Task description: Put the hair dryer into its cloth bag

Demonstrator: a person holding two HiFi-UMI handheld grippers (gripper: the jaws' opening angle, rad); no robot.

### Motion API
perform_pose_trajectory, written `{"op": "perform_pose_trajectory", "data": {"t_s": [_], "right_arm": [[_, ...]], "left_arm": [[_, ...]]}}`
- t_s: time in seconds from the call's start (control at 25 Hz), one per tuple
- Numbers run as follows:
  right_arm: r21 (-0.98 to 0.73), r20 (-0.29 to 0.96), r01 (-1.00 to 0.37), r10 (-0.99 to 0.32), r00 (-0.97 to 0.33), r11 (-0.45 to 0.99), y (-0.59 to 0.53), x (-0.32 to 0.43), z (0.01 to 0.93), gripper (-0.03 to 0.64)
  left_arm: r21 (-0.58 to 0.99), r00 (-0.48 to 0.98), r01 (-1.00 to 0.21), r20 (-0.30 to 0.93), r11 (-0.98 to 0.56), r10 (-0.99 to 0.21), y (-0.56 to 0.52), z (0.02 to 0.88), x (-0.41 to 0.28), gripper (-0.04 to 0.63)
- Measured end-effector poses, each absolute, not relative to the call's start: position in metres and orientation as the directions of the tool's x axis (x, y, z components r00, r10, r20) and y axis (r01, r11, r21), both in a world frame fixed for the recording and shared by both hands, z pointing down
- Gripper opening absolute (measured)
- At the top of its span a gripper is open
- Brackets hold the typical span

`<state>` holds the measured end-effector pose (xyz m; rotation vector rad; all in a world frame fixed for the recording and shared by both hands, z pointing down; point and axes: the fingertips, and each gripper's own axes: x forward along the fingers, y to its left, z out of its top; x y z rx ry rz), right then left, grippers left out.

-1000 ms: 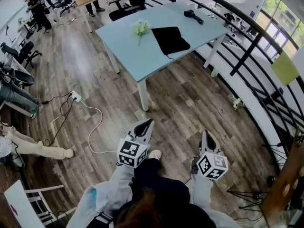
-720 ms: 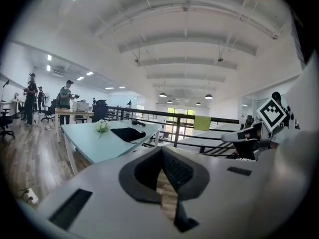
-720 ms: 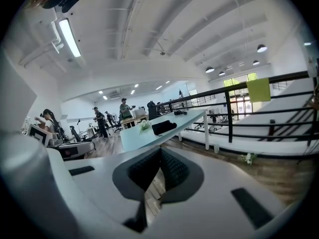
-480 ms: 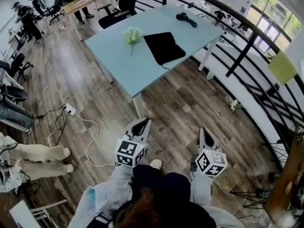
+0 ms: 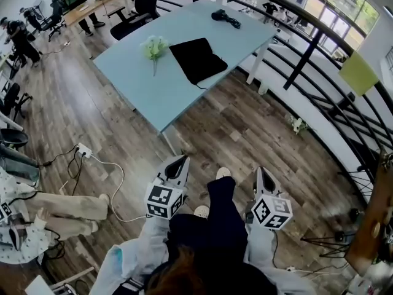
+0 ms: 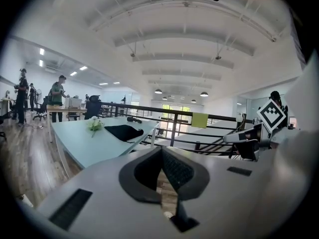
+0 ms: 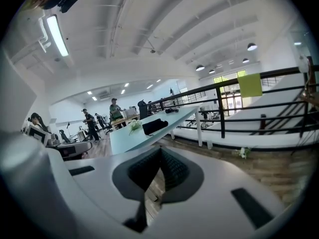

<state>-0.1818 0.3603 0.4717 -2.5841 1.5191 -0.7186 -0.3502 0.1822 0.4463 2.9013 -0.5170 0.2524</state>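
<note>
A black cloth bag [image 5: 197,59] lies flat on the pale blue table [image 5: 147,88], far ahead of me. It also shows small in the left gripper view as the bag [image 6: 123,131] and in the right gripper view as the bag [image 7: 154,126]. The black hair dryer [image 5: 224,18] with its cord rests at the table's far corner. My left gripper [image 5: 177,163] and right gripper [image 5: 262,177] hang over the wooden floor in front of my body. Both are shut and hold nothing, well short of the table.
A bunch of white flowers [image 5: 153,46] lies on the table left of the bag. A black railing [image 5: 305,54] curves along the right. A white power strip and cable [image 5: 86,153] lie on the floor at left. People [image 5: 18,39] and office chairs stand at the far left.
I have walked forward: the table, bag and hair dryer have shifted left and nearer in the head view. Both grippers stay shut and empty in front of me.
</note>
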Motion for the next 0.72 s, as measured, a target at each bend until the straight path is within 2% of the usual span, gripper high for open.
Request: {"op": "perform_pose_trajectory", "data": {"t_s": [0.72], "right_arm": [[-0.262,0.374,-0.849,-0.859,0.349,-0.459,0.254,-0.073,0.464,0.008]], "left_arm": [[0.154,0.905,-0.409,0.19,-0.899,-0.38,0.089,0.438,-0.25,0.015]]}}
